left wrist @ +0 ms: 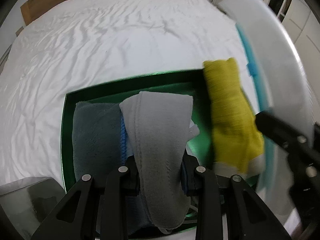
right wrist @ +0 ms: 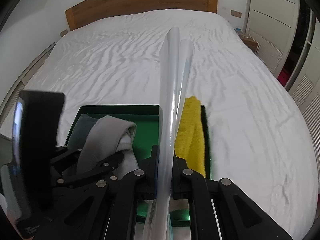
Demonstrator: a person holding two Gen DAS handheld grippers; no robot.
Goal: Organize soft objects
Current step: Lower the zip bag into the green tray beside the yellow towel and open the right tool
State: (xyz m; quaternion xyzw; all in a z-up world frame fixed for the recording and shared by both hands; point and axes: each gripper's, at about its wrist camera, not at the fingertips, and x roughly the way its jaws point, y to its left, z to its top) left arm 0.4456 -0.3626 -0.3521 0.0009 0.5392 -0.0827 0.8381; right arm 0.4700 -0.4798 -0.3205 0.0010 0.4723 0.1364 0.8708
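Four cloths (left wrist: 160, 136) (perhaps), one box (left wrist: 68, 108)

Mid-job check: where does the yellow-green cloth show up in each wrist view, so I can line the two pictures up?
Left wrist view: the yellow-green cloth hangs at right of centre, over the right edge of the dark green tray.
Right wrist view: it lies just right of centre, along the tray's right wall, partly hidden behind the clear plastic sheet.
Shared landmark: the dark green tray on the white bed.
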